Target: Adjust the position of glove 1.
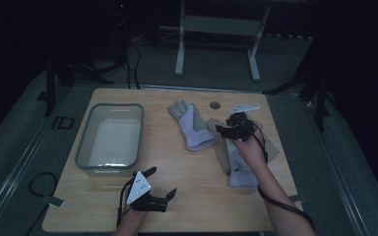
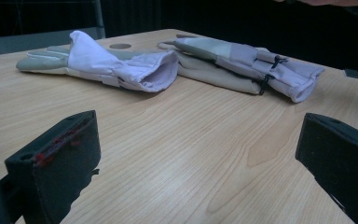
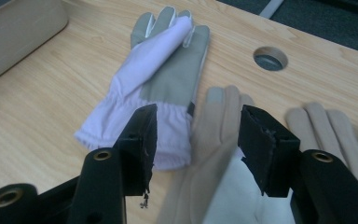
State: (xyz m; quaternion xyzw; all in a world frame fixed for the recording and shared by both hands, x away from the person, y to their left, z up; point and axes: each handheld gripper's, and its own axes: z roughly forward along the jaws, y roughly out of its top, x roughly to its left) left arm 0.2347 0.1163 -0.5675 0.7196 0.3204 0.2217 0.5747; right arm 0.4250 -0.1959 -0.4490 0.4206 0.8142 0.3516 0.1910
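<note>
On the wooden table (image 1: pixel 187 191) the right gripper (image 1: pixel 225 131) hangs over the right half, pointing toward the far left, its jaws roughly half spread with nothing pressed between the pads. In the right gripper view the beige glove (image 3: pixel 214 140) lies directly beneath and between the jaws, its fingertips reaching just beyond them toward the far side, while a second run of beige fingers (image 3: pixel 335 126) shows just to the right of the right jaw. The lavender-and-grey glove (image 1: pixel 191 125) lies just to the left of the gripper's tip, near the middle of the table, fingers toward the far edge and cuff toward the near side; its cuff sits right beside the beige glove, and whether the two touch cannot be told. Seen from above, another pale glove (image 1: pixel 241 167) runs under the person's right forearm toward the near edge. The left gripper (image 1: pixel 160 184) rests low at the near edge, well apart from the gloves, its jaws spread wide over bare wood and empty. From its own camera the lavender-and-grey glove (image 2: pixel 121 65) lies far ahead to the left and the stacked gloves (image 2: pixel 251 67) far ahead to the right. A clear plastic bin (image 1: pixel 112 137) stands on the left side of the table, and a round cable hole (image 1: pixel 215 104) sits near the far edge.
</note>
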